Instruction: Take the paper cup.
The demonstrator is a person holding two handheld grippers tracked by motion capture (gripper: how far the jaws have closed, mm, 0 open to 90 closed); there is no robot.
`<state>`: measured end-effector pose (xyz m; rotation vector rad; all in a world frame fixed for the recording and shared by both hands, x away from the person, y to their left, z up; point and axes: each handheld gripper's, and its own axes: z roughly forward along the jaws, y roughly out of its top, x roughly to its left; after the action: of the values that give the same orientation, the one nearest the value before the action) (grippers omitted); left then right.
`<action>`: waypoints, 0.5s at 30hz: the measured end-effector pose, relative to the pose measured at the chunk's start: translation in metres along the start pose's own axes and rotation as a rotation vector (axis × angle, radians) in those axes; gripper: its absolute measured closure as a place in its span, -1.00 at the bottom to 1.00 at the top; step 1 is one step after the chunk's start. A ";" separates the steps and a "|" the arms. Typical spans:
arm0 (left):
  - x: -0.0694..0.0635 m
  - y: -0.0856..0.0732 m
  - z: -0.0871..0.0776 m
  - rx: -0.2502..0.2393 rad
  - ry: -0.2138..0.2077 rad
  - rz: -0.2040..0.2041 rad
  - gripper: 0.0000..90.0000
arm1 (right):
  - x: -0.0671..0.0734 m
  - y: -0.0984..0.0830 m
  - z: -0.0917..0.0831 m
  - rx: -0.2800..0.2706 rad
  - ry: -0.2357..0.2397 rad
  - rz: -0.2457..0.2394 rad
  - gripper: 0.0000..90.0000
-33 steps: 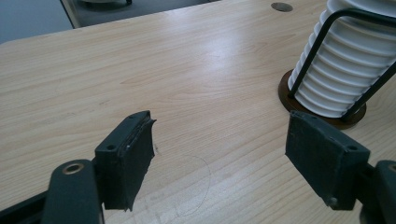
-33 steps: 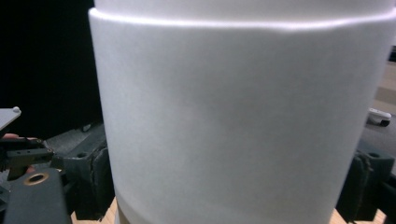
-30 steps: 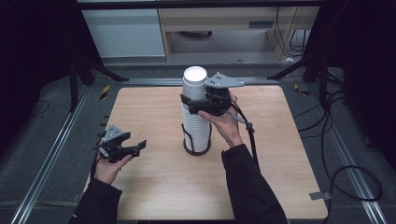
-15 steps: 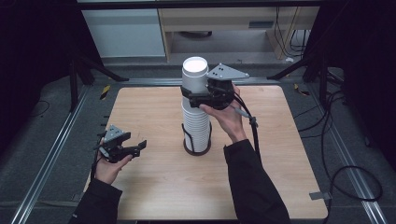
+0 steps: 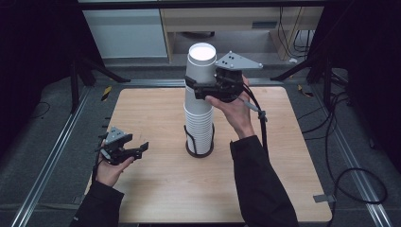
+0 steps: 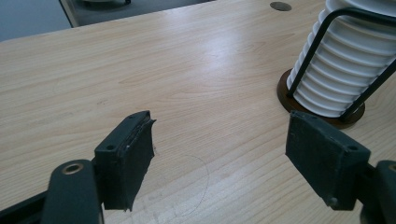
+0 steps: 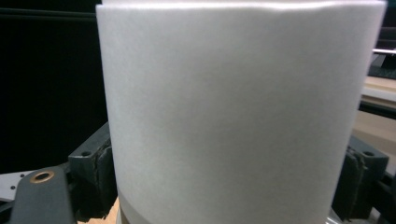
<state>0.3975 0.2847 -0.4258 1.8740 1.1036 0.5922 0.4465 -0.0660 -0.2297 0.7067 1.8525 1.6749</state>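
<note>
1. Cups stand nested in a tall white stack (image 5: 198,118) near the middle of the wooden table (image 5: 156,189), held upright inside a black wire holder (image 5: 198,144) on a round dark base.
2. The top cup (image 5: 200,66) sits highest on the column, its open mouth facing up toward the high camera.
3. The right gripper (image 5: 201,90) is raised well above the tabletop, level with the upper part of the stack, and its jaws are clamped on the top cup's wall, one on each side.
4. In the right gripper view the cup's white side (image 7: 233,116) stands directly ahead, with a black pad pressed against each flank, low at left and right.
5. The person's right hand (image 5: 234,106) holds that gripper from below and behind, palm turned up, the dark-sleeved forearm rising steeply from the bottom edge of the table.
6. The grey three-cornered plate (image 5: 239,61) on top of the right gripper lies roughly level, and its cable (image 5: 262,127) hangs down along the forearm.
7. The left gripper (image 5: 139,149) rests low at the left edge of the table, well apart from the stack and pointing toward it.
8. Its jaws are spread wide with nothing between them; the left gripper view shows bare wood in the gap and the ribbed foot of the stack (image 6: 336,79) in its holder off to the upper right.
9. The left hand (image 5: 111,170) cups its gripper from underneath, wrist low, the sleeve coming in from the bottom left corner.
</note>
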 end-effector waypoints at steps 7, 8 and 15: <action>0.000 0.000 0.000 0.000 0.000 -0.002 -0.50 | 0.000 0.012 -0.014 -0.026 -0.006 -0.025 -0.67; 0.000 0.000 -0.001 -0.001 0.000 -0.001 -0.49 | 0.000 0.012 -0.017 -0.026 -0.012 -0.029 -0.67; 0.001 0.000 -0.001 -0.005 0.000 -0.010 -0.49 | -0.012 0.010 -0.052 -0.021 -0.053 -0.058 -0.67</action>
<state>0.3971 0.2860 -0.4249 1.8635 1.1095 0.5889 0.4187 -0.1105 -0.2146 0.6758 1.7989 1.6212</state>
